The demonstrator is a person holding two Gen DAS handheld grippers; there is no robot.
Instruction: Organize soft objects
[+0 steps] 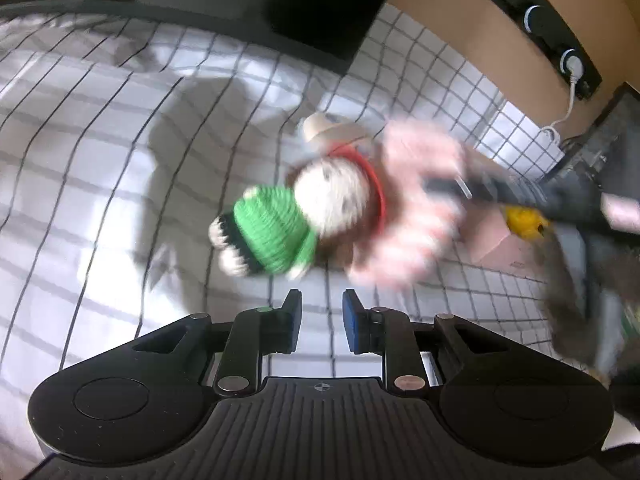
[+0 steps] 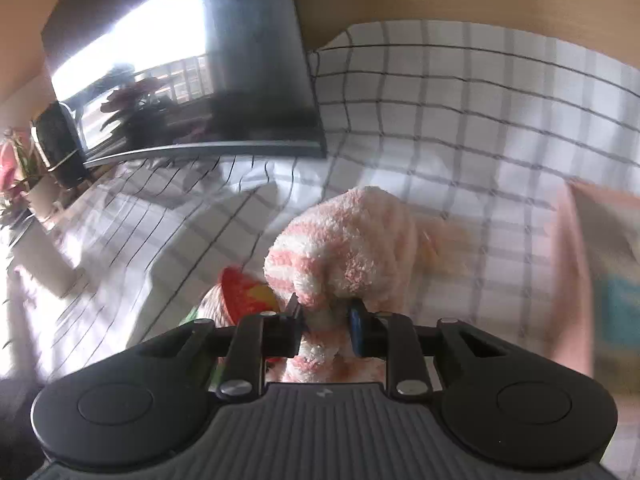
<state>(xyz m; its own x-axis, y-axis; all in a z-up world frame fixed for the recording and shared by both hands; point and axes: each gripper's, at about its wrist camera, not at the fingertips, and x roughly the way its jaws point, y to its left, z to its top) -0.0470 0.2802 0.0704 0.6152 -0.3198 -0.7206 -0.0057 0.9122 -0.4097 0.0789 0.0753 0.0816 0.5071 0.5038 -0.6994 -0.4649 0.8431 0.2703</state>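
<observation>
In the left wrist view a knitted doll (image 1: 304, 208) with a green body, cream face and red collar lies on the checked bedsheet (image 1: 120, 140). My left gripper (image 1: 322, 308) is open and empty just in front of it. Right of the doll, blurred, my right gripper (image 1: 460, 188) carries a pink-and-white fluffy sock (image 1: 416, 208). In the right wrist view my right gripper (image 2: 326, 314) is shut on the fluffy sock (image 2: 344, 248), held above the sheet. The doll's red part (image 2: 244, 292) shows below left of it.
A dark monitor or panel (image 2: 224, 80) stands at the back edge of the bed. A pink box (image 2: 600, 272) sits at the right; it also shows in the left wrist view (image 1: 496, 240). Potted plants (image 2: 20, 184) stand far left. A black socket strip (image 1: 552, 32) runs along the wooden headboard.
</observation>
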